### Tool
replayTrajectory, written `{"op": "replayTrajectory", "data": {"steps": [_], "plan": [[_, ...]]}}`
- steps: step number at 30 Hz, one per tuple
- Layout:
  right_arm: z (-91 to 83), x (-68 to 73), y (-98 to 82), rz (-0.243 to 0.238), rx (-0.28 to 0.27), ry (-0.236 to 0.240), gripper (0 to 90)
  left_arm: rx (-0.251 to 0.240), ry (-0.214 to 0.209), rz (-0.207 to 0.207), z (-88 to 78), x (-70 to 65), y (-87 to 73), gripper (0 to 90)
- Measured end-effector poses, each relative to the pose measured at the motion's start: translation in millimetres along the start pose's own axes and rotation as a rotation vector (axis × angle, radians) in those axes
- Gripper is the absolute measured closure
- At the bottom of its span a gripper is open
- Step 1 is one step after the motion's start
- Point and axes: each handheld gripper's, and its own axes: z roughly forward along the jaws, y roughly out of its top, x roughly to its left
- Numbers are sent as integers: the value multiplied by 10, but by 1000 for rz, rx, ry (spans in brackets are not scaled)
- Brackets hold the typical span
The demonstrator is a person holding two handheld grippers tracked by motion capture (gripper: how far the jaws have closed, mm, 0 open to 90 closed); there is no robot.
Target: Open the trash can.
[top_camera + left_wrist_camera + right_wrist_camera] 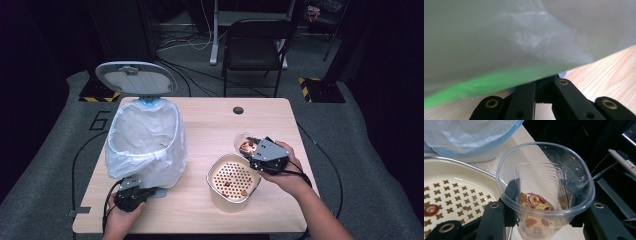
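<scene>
a few fruit bits lie in the strainer, more remain in the cup grasped by the right tool; the left tool is clenched at the bin base.

The left tongs tips seem hidden under the blurred bin liner.

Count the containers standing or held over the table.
3: the bag-lined bin at left, the strainer pot at centre, the clear cup clamped in the right gripper.
</scene>
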Motion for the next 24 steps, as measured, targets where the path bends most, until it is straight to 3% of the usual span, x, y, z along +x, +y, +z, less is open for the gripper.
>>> {"op": "replayTrajectory", "data": {"steps": [9,12,14,15,24], "plan": [[-12,125,36,-145,35,-34,532,-1,1,-2,1,-1,0,900],[-8,150,35,-168,41,-39,532,1,-3,-3,0,-3,-1,900],[-11,155,35,-177,43,-38,532,-4,8,-27,7,-12,-7,900],[-13,159,36,-183,43,-41,532,-4,2,-8,2,-5,-1,900],[-55,229,51,-277,56,-58,533,0,1,0,0,-1,0,900]]}}
